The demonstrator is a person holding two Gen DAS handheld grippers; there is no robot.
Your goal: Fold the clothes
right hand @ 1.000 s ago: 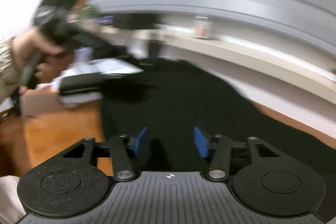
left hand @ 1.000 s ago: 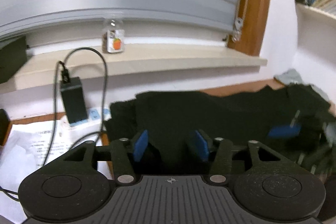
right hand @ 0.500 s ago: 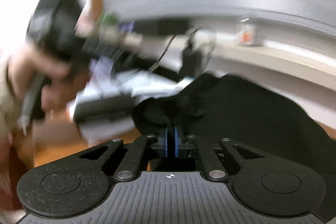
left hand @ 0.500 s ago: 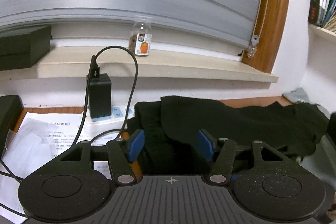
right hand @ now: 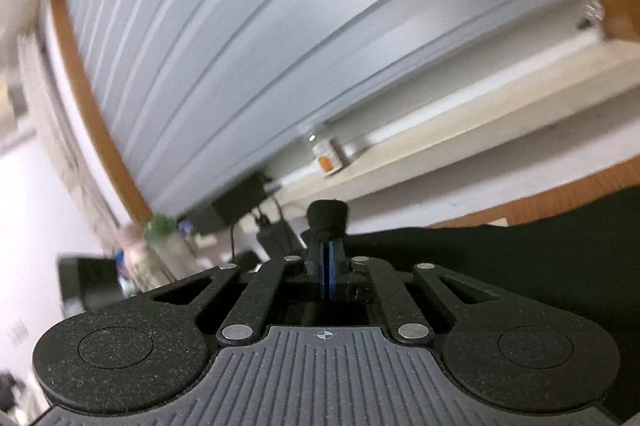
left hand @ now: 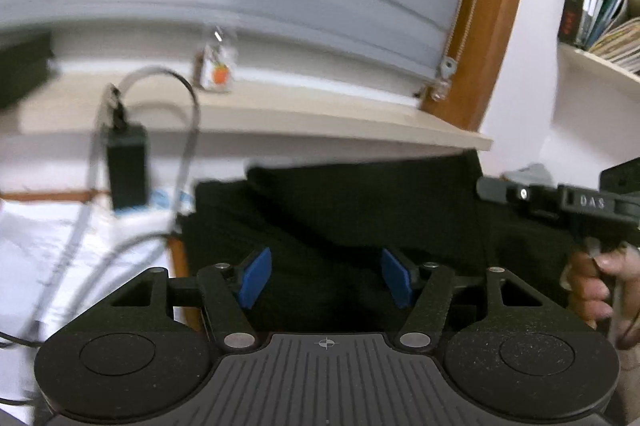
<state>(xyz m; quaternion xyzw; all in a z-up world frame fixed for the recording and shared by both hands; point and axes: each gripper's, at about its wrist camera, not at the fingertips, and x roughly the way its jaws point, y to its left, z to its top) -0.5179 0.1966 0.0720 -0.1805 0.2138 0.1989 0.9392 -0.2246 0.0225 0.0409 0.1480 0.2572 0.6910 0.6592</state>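
Now the right gripper (right hand: 327,258) pinches the black garment's (right hand: 500,258) bunched edge while the left gripper (left hand: 326,278), spread and empty, hovers over it — looks mid-fold, next laying that edge across.

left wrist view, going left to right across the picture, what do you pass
papers → black adapter → small jar on the sill → black garment → right gripper and the hand holding it → bookshelf
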